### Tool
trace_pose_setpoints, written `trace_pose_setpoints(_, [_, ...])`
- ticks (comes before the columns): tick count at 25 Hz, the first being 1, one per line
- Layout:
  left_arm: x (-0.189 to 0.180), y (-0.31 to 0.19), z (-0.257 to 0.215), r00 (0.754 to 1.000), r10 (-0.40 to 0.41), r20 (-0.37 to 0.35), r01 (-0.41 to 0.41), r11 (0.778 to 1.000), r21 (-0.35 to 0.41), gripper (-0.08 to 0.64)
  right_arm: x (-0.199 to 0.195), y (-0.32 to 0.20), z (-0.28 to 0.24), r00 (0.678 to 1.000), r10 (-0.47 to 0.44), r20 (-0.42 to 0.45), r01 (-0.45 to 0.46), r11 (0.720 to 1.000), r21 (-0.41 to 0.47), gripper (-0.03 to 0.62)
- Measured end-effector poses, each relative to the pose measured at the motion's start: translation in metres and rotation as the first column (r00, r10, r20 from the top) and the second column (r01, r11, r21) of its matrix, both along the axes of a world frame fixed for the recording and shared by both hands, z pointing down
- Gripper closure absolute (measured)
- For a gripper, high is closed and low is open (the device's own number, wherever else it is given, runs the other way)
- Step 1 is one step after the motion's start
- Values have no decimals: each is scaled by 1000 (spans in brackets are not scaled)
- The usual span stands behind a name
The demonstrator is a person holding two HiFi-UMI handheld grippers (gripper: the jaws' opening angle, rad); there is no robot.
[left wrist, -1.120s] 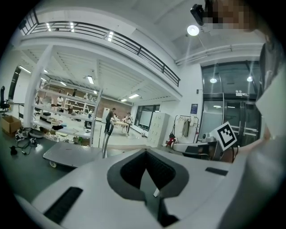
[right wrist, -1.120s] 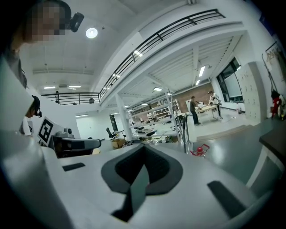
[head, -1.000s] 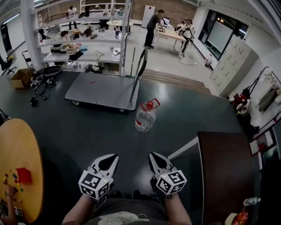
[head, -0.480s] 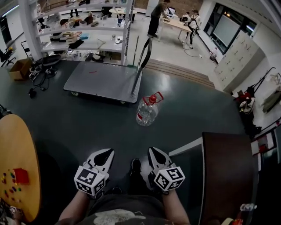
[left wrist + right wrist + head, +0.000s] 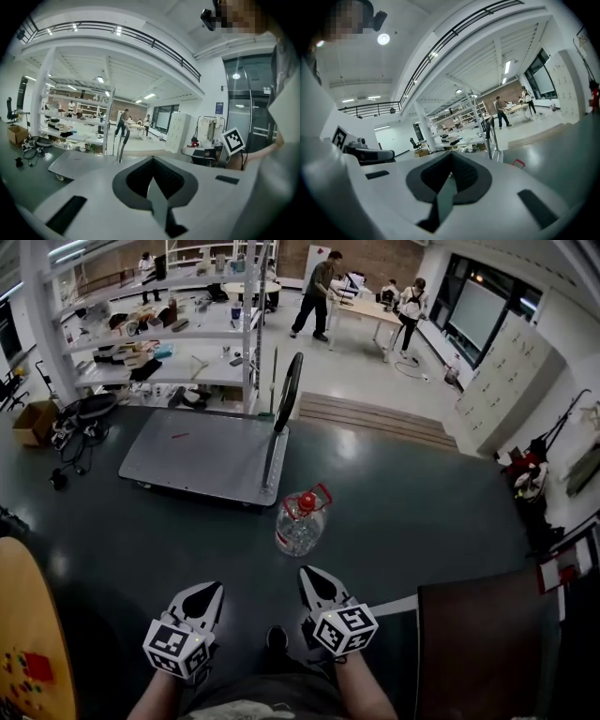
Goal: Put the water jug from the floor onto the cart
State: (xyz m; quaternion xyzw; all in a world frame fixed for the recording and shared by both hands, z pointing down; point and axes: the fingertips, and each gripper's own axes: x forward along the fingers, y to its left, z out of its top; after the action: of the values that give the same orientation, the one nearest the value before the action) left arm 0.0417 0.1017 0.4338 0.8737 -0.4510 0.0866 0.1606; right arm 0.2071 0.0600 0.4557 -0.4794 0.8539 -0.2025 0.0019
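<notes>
The clear water jug (image 5: pixel 300 525) with a red cap and red handle stands upright on the dark floor, just off the front right corner of the grey flat cart (image 5: pixel 192 454). The cart's black push handle (image 5: pixel 282 403) rises beside the jug. My left gripper (image 5: pixel 210 591) and right gripper (image 5: pixel 313 577) are side by side short of the jug, both shut and empty. The right one is nearer to it. In the left gripper view the cart (image 5: pixel 77 162) lies ahead to the left. In the right gripper view the jug's red handle (image 5: pixel 517 163) peeks over the jaws.
A dark brown table (image 5: pixel 478 643) stands at the right and a round yellow table (image 5: pixel 28 634) at the left. Shelves (image 5: pixel 141 334) and cables (image 5: pixel 75 423) lie behind the cart. A low step (image 5: pixel 375 413) crosses the floor beyond. People stand far off.
Both grippers and the head camera have moved forward toward the jug and cart, so the jug now sits much closer to the fingertips. Both grippers stay shut.
</notes>
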Motion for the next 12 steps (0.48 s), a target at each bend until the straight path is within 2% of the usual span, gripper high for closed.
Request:
trace_pose_setpoints(3, [15, -39, 3, 1000, -15, -1, 15, 1000, -10, 552, 24, -40, 3, 1000, 25, -12, -25, 1000, -7, 603])
trace_pose_setpoints(6, [24, -64, 9, 1000, -28, 6, 28, 999, -25, 554, 40, -70, 10, 999, 43, 27, -42, 998, -42, 601])
trace_pose_setpoints(12, [19, -92, 20, 998, -67, 14, 68, 995, -66, 552, 36, -114, 26, 1000, 8, 23, -7, 997, -75, 601])
